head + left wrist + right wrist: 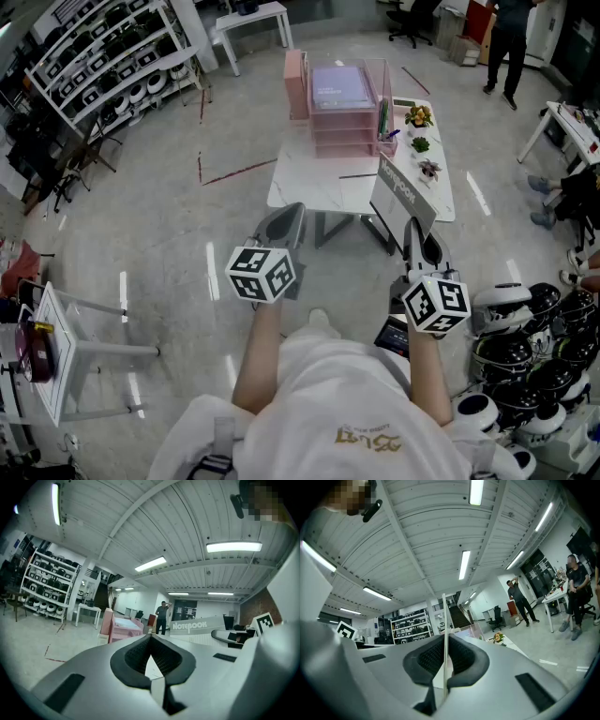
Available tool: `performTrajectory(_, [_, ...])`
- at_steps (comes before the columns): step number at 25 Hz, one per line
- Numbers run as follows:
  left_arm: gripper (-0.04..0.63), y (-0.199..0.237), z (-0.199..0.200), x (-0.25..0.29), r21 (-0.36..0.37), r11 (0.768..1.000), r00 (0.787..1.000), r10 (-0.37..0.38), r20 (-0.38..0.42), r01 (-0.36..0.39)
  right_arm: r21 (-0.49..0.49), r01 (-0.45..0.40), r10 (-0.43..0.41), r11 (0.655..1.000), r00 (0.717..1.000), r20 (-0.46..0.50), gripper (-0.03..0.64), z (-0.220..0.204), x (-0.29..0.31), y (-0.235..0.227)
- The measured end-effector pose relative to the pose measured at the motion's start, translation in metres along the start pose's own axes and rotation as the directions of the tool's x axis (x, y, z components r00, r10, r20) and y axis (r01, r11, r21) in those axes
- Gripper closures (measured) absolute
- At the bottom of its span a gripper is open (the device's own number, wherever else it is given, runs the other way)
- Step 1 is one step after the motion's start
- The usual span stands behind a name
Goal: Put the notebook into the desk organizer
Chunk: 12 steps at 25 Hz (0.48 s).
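A pink desk organizer (342, 108) with stacked trays stands at the far end of a white table (309, 187). A white notebook (401, 192) printed "Notebook" is held upright over the table's near right corner, and my right gripper (413, 232) is shut on its lower edge. In the right gripper view the notebook (445, 620) shows edge-on as a thin sheet between the pads of the right gripper (446, 644). My left gripper (286, 216) hovers before the table's near edge, shut and empty. The left gripper view shows the left gripper (150, 644), the organizer (123, 626) and the notebook (197, 625) ahead.
Small potted plants (419, 117) line the table's right side beside the organizer. White helmets (534, 361) are piled on the floor at the right. A shelving rack (103, 56) stands far left, a small white table (66, 356) near left. A person (506, 42) stands at the back.
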State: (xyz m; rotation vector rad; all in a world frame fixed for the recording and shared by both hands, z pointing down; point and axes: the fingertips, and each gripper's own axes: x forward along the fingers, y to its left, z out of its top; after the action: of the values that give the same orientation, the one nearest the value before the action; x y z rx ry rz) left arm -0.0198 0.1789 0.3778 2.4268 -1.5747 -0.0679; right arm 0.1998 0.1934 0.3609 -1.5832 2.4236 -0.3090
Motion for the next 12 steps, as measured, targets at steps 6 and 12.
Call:
performTrajectory(6, [0.581,-0.0033,-0.0018,0.0014,-0.002,1.0,1.0,0.0,-0.009,0.0,0.0,-0.002,0.002,1.0,1.0,-0.005,0.598,-0.0009,-0.0009,-0.0019])
performTrajectory(12, [0.581,-0.0041,-0.0037,0.0,-0.002,1.0,1.0,0.008,-0.014,-0.008,0.001,-0.02,0.02,1.0,1.0,0.0,0.597,-0.0009,-0.0022,-0.0013])
